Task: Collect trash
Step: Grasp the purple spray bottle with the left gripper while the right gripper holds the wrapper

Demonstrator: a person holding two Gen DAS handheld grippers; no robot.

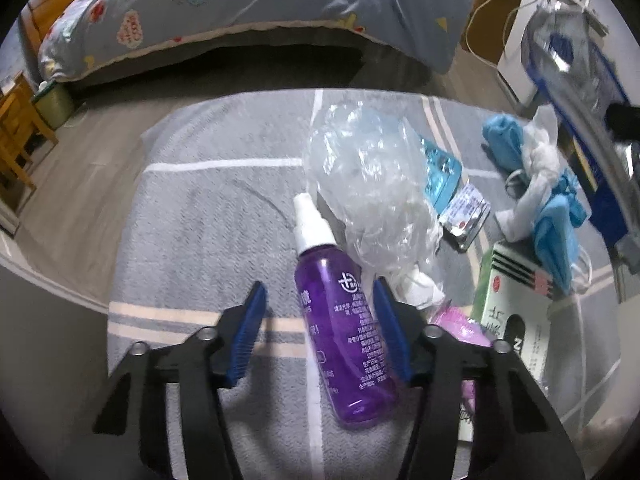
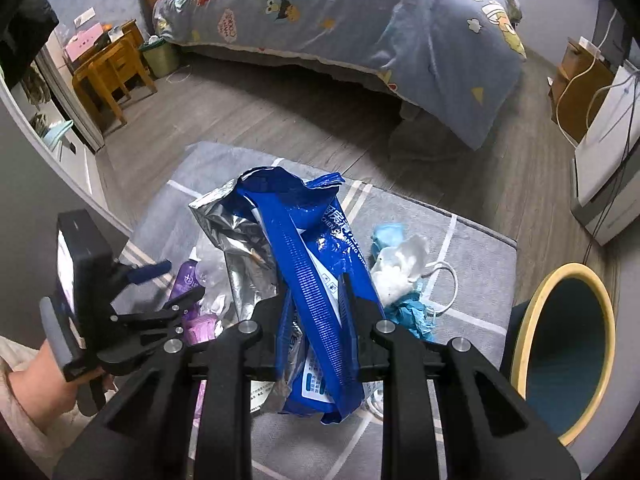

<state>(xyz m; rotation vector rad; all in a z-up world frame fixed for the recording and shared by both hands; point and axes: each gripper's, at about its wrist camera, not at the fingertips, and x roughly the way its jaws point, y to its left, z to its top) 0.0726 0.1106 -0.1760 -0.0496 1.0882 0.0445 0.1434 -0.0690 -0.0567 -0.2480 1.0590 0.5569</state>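
A purple spray bottle point(image 1: 340, 328) with a white nozzle lies on the grey rug point(image 1: 208, 220). My left gripper point(image 1: 319, 284) straddles it, open: the right pad is against the bottle's side, and a gap shows at the left pad. From the right wrist view, the left gripper point(image 2: 172, 282) is low at the left, over the bottle point(image 2: 186, 280), with a hand behind it. My right gripper point(image 2: 316, 292) is shut on a crumpled blue wipes packet point(image 2: 320, 216) with a silver lining, held up above the rug. The same packet point(image 1: 568, 52) hangs at the upper right of the left wrist view.
On the rug beside the bottle lie a clear plastic bag point(image 1: 368, 176), a blister pack point(image 1: 466, 212), blue masks with white tissue point(image 1: 540, 184), a white and green box point(image 1: 516, 312) and something pink point(image 1: 456, 320). A blue bin with a yellow rim point(image 2: 568, 348) stands at the right. A bed point(image 2: 360, 20) is behind.
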